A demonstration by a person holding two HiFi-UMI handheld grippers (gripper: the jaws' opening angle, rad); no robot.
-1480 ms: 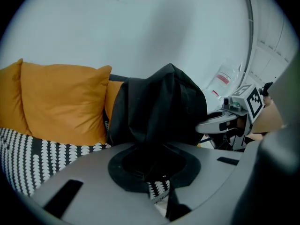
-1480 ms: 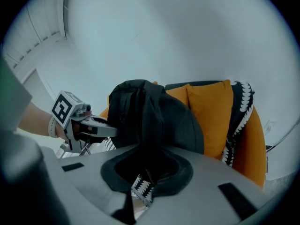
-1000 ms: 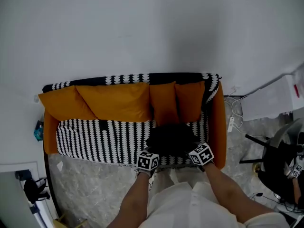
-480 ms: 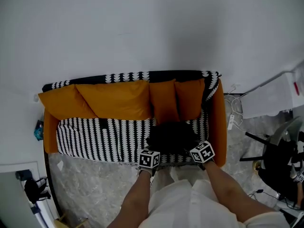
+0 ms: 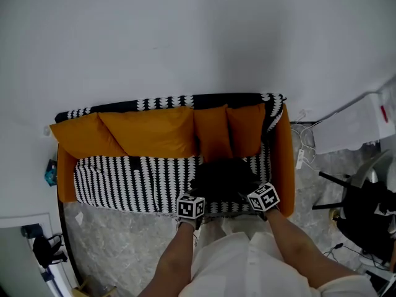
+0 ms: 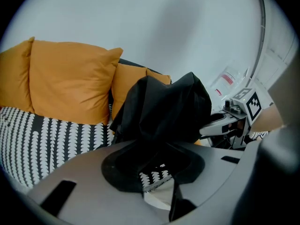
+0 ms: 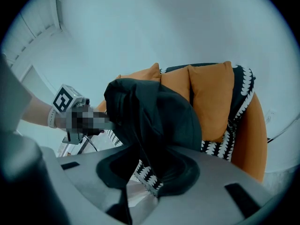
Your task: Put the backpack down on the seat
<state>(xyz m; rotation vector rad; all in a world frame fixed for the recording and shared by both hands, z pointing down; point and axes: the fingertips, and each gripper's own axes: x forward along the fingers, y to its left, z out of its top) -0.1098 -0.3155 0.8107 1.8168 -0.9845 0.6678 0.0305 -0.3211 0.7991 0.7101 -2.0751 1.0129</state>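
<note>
A black backpack [image 5: 224,179] sits slumped on the black-and-white patterned seat [image 5: 136,181] of an orange sofa, at its right end in front of the orange cushions [image 5: 148,132]. My left gripper [image 5: 195,195] is at the backpack's front left corner, and its jaws are shut on bunched black fabric [image 6: 154,153]. My right gripper [image 5: 251,192] is at the front right corner. Its jaws are opening, and a black strap [image 7: 143,161] runs loosely down between them. The backpack [image 7: 154,116] fills the middle of both gripper views.
The sofa's orange right arm [image 5: 284,166] stands close beside the backpack. White cables [image 5: 301,158] lie on the marble floor to the right, near a white unit [image 5: 356,129] and a black chair [image 5: 359,209]. A plain wall rises behind the sofa.
The backpack stays in the same spot on the seat. The left gripper has shifted slightly left. The right gripper has barely moved.
</note>
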